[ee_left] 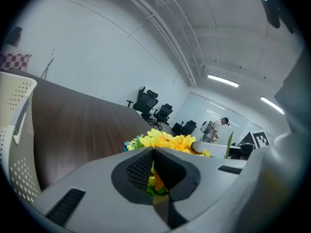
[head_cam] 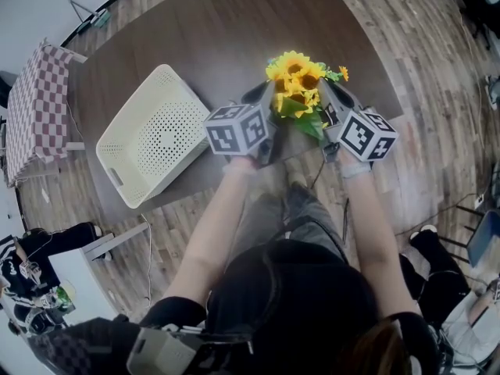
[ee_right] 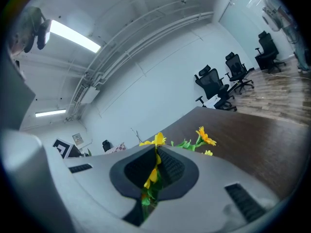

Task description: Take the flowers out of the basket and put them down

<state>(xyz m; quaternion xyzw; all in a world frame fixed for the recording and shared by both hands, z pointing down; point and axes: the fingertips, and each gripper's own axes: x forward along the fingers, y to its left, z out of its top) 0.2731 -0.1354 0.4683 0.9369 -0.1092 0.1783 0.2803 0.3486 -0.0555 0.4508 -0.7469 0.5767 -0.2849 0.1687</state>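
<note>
A bunch of yellow sunflowers [head_cam: 297,84] with green leaves is held up over the dark wooden table [head_cam: 234,30], close to its near edge. My left gripper [head_cam: 264,97] is shut on it from the left and my right gripper [head_cam: 333,94] from the right. In the left gripper view the closed jaws [ee_left: 153,152] pinch green and orange bits, with the yellow blooms [ee_left: 167,141] just beyond. In the right gripper view the jaws [ee_right: 156,152] clamp a stem and petals, and a small flower [ee_right: 205,137] sticks out past them. The white perforated basket [head_cam: 156,135] lies to the left, apart from the flowers.
The basket's wall [ee_left: 14,130] fills the left edge of the left gripper view. A red-checked cloth [head_cam: 37,108] hangs beyond the table's left end. Black office chairs [ee_right: 233,76] stand on the wooden floor past the far end. The person's legs are under the near edge.
</note>
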